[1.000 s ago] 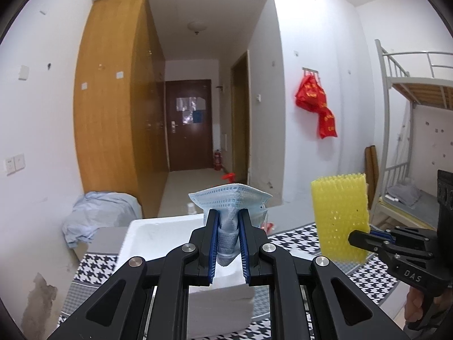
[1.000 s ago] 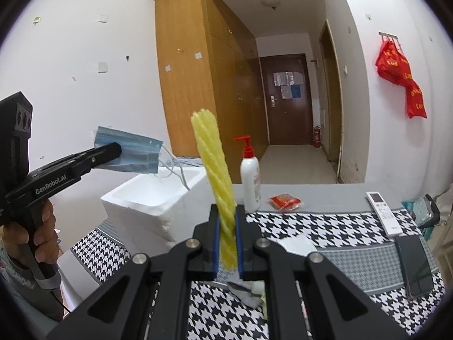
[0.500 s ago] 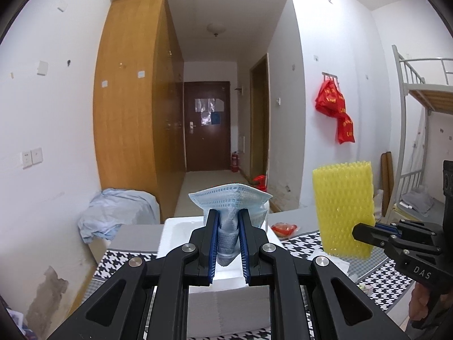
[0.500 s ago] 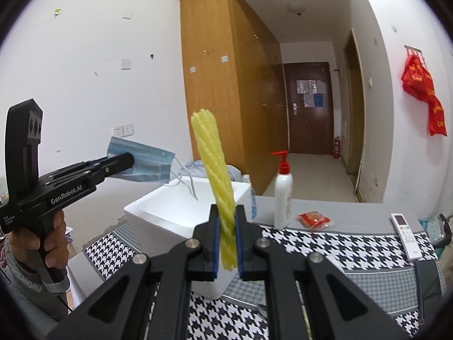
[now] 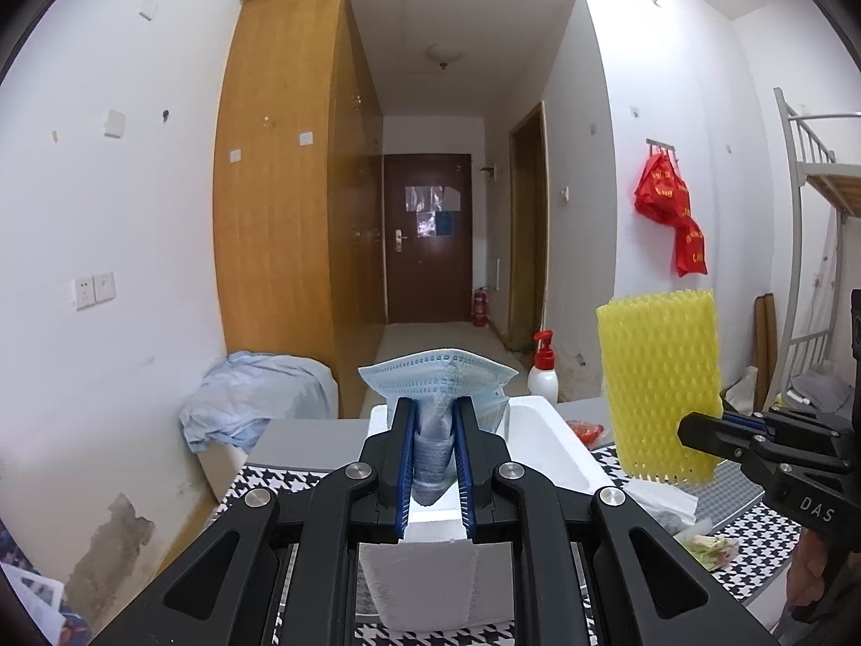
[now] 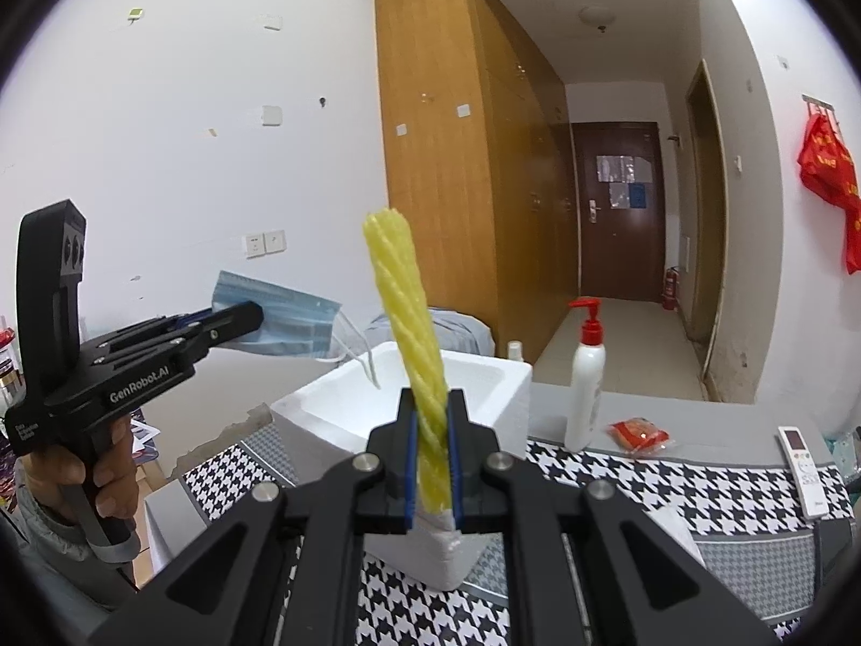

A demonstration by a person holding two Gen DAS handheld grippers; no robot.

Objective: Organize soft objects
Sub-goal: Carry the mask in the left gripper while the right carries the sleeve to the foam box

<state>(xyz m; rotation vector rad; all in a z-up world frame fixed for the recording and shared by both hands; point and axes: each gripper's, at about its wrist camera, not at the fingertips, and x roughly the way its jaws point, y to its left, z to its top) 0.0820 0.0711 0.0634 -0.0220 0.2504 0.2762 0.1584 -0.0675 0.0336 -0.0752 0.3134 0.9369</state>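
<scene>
Both grippers loaded, both in the air above the table.

Left gripper [image 5: 435, 430]: jaws pinching a blue face mask [image 5: 438, 377], folded, top edge fanning out above the pads. In the right wrist view the mask sticks out sideways from the tips, ear loops dangling toward the open top of the white foam box [image 6: 473, 377].

Right gripper [image 6: 430, 430]: jaws pinching a yellow foam net sleeve [image 6: 409, 323] near its lower end; sleeve stands upright, leaning slightly left. From the left wrist view it shows broadside as a flat mesh rectangle, held to the right of the box.

Box sits on the houndstooth tablecloth [image 6: 699, 484]. Its inside, as far as visible, looks white and bare; the bottom is partly hidden behind the fingers, so cannot confirm nothing is in it.

Other items on the table: lotion pump bottle [image 6: 586, 377], red snack packet [image 6: 637, 433], remote control [image 6: 804, 476], crumpled white tissue [image 5: 662, 500] below the sleeve.

Progress, judged: pick-up of two soft items done; neither is deposited. Mask is near the box opening, just above and to the side; sleeve is higher, in front of it. Remaining: bring each over the opening, release. The tissue may also count as soft and is untouched. Roughly mid-task
</scene>
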